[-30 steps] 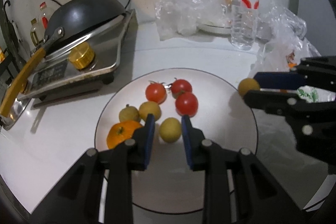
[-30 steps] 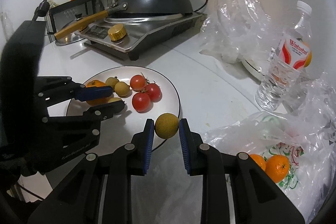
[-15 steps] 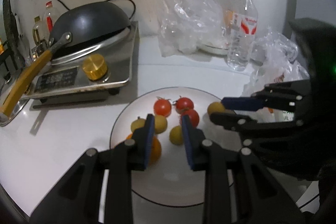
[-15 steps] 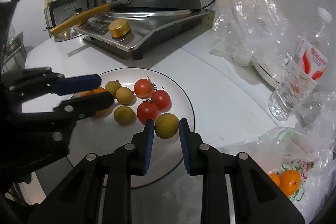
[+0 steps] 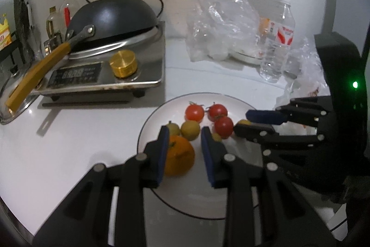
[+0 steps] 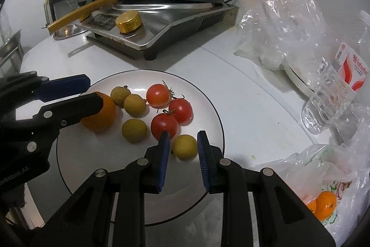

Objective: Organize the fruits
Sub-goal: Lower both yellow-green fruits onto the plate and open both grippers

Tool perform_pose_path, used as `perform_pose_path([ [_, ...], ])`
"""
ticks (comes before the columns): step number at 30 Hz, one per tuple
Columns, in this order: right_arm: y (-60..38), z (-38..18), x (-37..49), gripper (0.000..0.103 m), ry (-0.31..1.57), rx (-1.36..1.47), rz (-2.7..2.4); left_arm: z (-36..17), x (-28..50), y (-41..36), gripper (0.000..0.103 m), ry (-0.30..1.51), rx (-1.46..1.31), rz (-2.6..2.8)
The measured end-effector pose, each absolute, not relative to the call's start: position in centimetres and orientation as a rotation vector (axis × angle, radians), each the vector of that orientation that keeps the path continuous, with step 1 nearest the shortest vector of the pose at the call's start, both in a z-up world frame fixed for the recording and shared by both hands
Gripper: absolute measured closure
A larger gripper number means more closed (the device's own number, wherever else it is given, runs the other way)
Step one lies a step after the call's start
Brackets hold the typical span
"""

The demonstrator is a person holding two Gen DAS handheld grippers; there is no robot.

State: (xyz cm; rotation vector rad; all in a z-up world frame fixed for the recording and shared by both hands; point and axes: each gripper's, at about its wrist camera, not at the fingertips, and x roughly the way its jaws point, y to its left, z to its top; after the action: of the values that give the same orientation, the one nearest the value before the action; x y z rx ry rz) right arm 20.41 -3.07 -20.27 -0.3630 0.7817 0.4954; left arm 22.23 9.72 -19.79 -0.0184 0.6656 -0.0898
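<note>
Right tool [image 6: 182,147], clenched on yellow-brown fruit [image 6: 184,147], has carried it from bag side onto plate [image 6: 215,112], beside tomatoes [image 6: 171,112]. Left tool [image 5: 183,149], empty, jaws just easing apart, backed off above orange [image 5: 179,157]. Release likely next.
</note>
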Motion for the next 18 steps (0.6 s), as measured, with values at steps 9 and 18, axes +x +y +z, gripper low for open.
perform_pose_path([
  [9, -3.0, -20.2, 20.1, 0.077, 0.779, -0.36, 0.497, -19.9, 21.8, 10.3, 0.061, 0.662, -0.04, -0.065],
  [18, -3.1, -19.5, 19.4, 0.077, 0.771, -0.343, 0.499, -19.6, 21.1, 10.8, 0.045, 0.651, -0.064, -0.035],
])
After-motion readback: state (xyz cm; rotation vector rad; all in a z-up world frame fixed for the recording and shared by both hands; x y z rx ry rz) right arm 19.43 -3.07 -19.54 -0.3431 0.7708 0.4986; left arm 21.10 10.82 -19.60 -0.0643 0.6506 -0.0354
